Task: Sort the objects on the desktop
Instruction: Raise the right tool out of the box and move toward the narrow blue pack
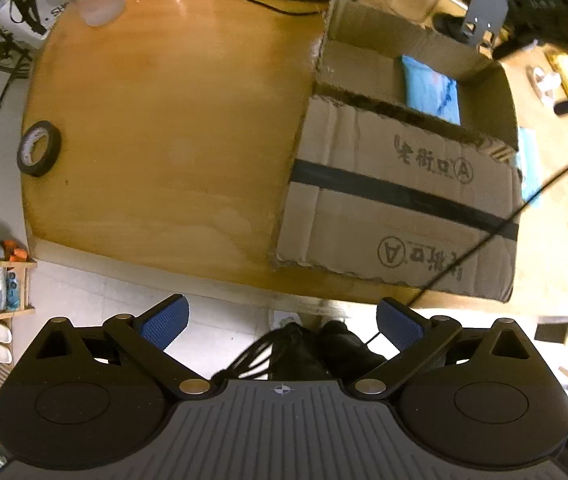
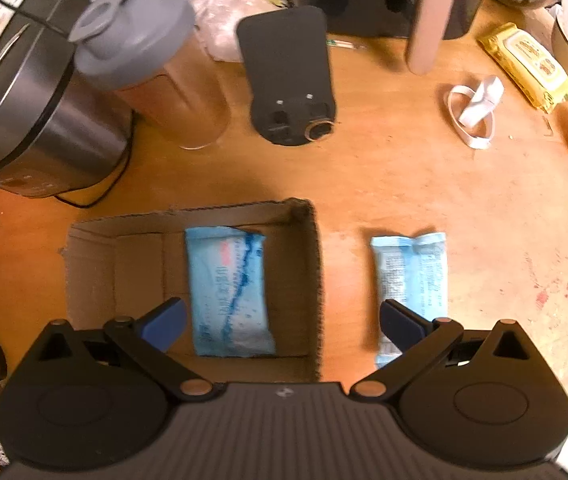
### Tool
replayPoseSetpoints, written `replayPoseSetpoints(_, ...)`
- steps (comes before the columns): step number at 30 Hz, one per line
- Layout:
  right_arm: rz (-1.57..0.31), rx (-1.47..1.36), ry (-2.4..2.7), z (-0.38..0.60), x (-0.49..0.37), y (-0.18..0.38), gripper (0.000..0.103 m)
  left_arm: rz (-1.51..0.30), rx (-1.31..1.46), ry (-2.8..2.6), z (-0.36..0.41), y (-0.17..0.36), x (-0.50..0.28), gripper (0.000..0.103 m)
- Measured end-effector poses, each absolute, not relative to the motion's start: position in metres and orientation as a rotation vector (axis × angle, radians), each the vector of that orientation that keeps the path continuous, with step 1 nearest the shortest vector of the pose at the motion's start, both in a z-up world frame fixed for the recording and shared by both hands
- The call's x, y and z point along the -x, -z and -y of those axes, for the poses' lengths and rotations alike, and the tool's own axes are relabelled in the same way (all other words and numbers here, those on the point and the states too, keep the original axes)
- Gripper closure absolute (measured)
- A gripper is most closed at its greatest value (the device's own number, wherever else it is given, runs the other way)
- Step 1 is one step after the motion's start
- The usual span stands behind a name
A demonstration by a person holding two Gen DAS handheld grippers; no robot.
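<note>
Left gripper (image 1: 283, 322): fingers spread wide, nothing between them; held off the table edge at the bottom of its frame.
Right gripper (image 2: 283, 322): fingers spread wide, holding nothing; above the near rim of the box.
Cardboard box (image 2: 92, 268): open-topped, brown, worn edges; lower centre-left of the right view. Its side bears black tape and printed characters in the left view.
Blue packet in box (image 2: 230, 292): light blue wrapper with darker blue streak, lying flat on the box floor.
Second blue packet (image 2: 412, 276): pale blue, fine print, crimped ends; flat on the wooden table (image 2: 404, 184) just right of the box, apart from it.
Black tape roll (image 1: 39, 148): left edge of the left view, well apart from the box.
</note>
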State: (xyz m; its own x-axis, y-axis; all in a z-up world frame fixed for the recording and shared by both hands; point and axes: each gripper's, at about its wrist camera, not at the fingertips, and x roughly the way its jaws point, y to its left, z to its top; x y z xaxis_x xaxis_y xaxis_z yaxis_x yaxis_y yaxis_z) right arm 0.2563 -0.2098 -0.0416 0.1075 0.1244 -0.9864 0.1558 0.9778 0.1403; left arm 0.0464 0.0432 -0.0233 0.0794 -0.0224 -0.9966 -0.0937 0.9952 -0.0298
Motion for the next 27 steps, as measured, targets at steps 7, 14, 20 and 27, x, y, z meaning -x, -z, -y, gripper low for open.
replayPoseSetpoints(7, -1.473, -0.242, 0.019, 0.244, -0.25, 0.044, 0.0, -1.476, 0.108, -0.093, -0.032, 0.017, -0.048, 0.0)
replayPoseSetpoints(14, -1.477, -0.254, 0.016, 0.277, -0.245, 0.049, 0.0, -1.464, 0.119, -0.122, -0.015, 0.012, -0.045, 0.0)
replayPoseSetpoints(20, -1.481, -0.268, 0.023, 0.297, -0.242, 0.057, 0.0, -1.457, 0.117, -0.145, -0.013, 0.009, -0.042, 0.0)
replayPoseSetpoints(27, -1.493, -0.281, 0.034, 0.311, -0.239, 0.065, 0.0, -1.462, 0.094, -0.124, -0.015, 0.01, -0.048, 0.0)
